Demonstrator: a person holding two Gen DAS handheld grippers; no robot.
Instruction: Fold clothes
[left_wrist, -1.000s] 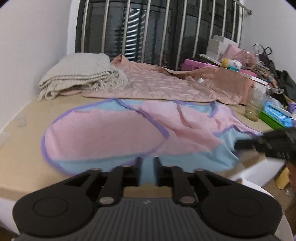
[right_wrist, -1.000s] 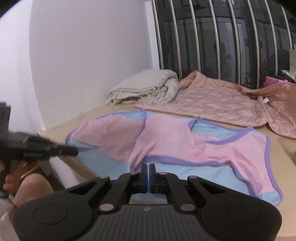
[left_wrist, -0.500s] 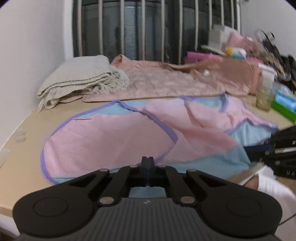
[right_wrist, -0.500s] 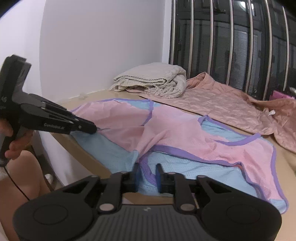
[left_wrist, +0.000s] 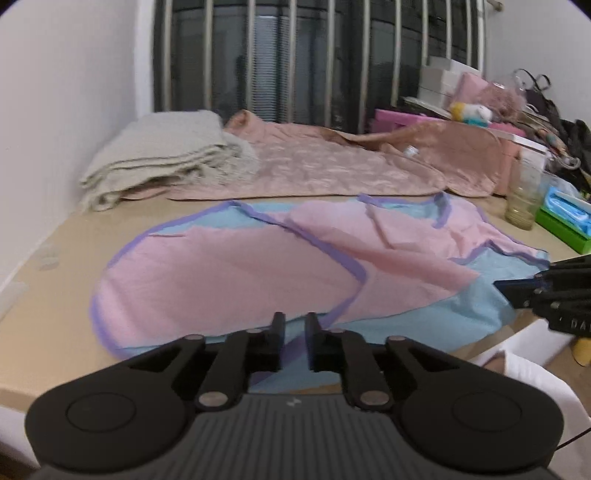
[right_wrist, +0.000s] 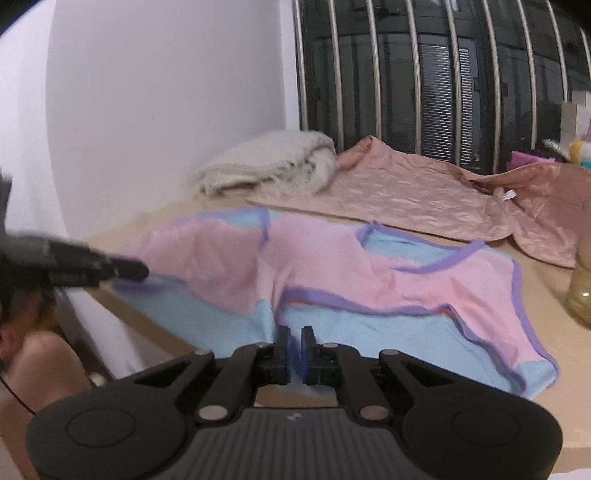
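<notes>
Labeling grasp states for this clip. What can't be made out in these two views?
- Left tool: opening, cloth of the pink and blue garment between its pads; contact there is hidden by its own fingers.
- Right tool: opening, whether it still pinches the hem is blurred.
- Left tool tip in the right view: motion-blurred.
- Glass: cut off by the right view's edge.

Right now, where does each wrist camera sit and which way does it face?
Left wrist: rides the left tongs at the table's near edge, facing the barred window across the pink-and-blue garment; jaws opening around its hem; right tongs at right.
Right wrist: rides the right tongs, same heading, shut on the blue hem; person's bare leg lower left.
Shared: garment, folded blanket, each other's tongs.
</notes>
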